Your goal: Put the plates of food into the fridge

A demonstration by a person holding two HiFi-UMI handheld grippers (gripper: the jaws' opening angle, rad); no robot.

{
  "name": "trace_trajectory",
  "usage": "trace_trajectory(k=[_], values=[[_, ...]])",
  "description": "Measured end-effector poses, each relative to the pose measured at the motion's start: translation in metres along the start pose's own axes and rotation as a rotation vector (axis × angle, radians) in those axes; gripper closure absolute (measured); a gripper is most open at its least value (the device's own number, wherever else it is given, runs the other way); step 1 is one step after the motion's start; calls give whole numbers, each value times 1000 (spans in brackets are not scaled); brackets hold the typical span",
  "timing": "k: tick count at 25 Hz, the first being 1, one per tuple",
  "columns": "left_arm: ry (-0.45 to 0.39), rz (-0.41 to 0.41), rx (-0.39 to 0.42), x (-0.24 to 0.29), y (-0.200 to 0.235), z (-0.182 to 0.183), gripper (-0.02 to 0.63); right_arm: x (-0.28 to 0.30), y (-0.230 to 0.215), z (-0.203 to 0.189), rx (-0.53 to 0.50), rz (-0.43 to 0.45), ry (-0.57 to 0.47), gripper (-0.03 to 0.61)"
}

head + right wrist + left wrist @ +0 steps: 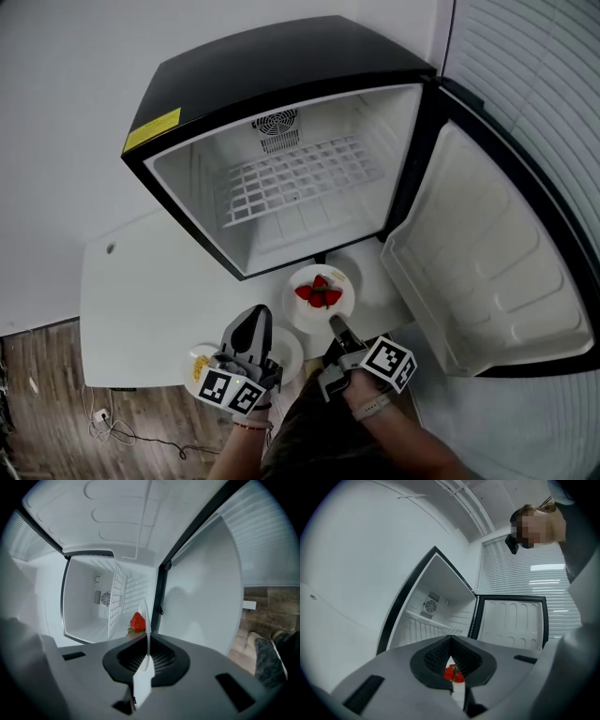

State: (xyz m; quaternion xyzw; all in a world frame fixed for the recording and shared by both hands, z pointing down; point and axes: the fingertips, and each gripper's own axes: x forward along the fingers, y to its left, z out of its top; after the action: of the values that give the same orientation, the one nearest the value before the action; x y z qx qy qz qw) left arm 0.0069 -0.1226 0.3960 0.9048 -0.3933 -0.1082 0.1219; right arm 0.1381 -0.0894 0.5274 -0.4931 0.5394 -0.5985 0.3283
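White table (pixel 141 300) fronts the fridge (pixel 281 56); right gripper (pixel 334 322) clamps the strawberry plate (pixel 339 279) by its rim, left gripper (pixel 259 312) closed, empty; best carried level.

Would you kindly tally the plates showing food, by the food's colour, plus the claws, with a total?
red-food plate: 1
yellow-food plate: 1
claws, left claw and right claw: 2
Total: 4

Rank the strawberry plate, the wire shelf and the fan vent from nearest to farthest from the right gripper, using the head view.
1. The strawberry plate, clamped in the right gripper.
2. The wire shelf, ahead inside the fridge.
3. The fan vent, on the back wall.
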Motion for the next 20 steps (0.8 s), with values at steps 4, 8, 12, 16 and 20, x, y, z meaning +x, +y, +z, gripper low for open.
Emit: trace_trajectory(k=[4, 8, 12, 16, 20], values=[[-4, -20, -22, 26, 12, 3, 607, 27, 5, 14, 0, -24, -50, 563], [12, -49, -57, 53, 21, 1, 607, 53, 10, 31, -10, -61, -109, 563], [30, -70, -86, 79, 30, -6, 607, 77, 17, 46, -54, -94, -154, 563], [36, -67, -76, 107, 44, -16, 607, 103, 26, 67, -111, -95, -196, 563], [46, -67, -88, 131, 58, -22, 607, 120, 30, 89, -167, -122, -234, 563]])
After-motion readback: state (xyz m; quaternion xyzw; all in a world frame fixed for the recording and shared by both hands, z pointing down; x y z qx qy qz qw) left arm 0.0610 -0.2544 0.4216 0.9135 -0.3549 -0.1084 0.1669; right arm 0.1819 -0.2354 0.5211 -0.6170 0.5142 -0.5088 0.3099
